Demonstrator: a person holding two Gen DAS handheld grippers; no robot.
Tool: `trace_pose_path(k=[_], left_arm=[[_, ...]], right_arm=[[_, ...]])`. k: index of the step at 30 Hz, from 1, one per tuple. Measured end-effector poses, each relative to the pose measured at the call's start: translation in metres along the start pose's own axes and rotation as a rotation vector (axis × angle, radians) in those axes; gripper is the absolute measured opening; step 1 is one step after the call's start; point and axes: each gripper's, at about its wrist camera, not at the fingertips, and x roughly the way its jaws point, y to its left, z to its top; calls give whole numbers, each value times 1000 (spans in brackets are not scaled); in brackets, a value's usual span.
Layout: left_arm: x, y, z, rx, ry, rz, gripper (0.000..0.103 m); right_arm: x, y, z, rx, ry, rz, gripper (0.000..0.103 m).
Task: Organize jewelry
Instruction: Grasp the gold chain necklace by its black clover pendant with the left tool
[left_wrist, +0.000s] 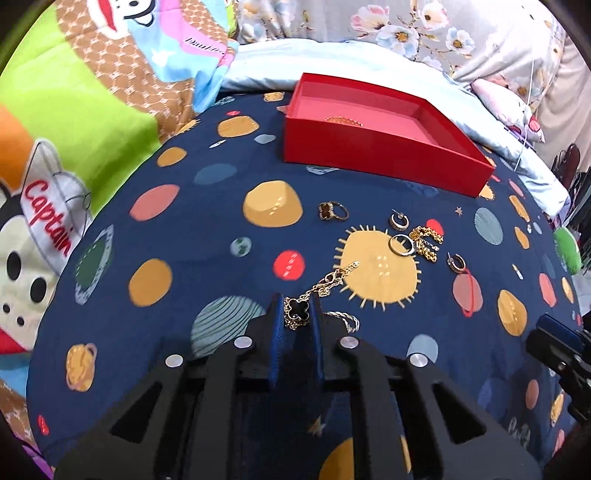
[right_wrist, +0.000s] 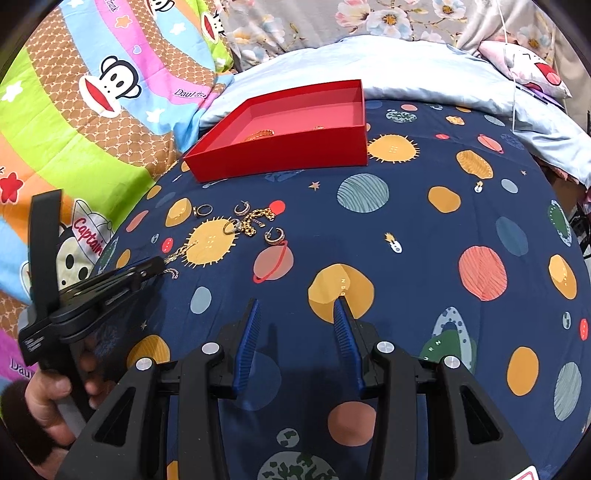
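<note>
Planet bedsheet (left_wrist: 184, 229) | left gripper (left_wrist: 297, 314) clamps necklace (left_wrist: 325, 284), chain part-hidden | right gripper (right_wrist: 297, 314) half-open, empty

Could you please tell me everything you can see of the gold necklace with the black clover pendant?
The necklace is a thin gold-coloured chain carrying a flat black four-leaf clover pendant with a gold rim. The left gripper is shut on it: the pendant sits between the blue ribbed pads, with a few chain loops bunched just below. From there the chain trails away toward the sun print, lying on the navy planet-print sheet. A silver chain lies beside it. The red box stands farther back.
</note>
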Motion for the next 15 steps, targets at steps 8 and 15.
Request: trace_pose_path(k=[8,15], left_arm=[[-1,7,-7,-14,7,2,13],[-1,6,-8,-8,-2,-2,13]], right_arm=[[19,13,11,-43,4,-3,41],[43,21,31,-77,5,-6,38]])
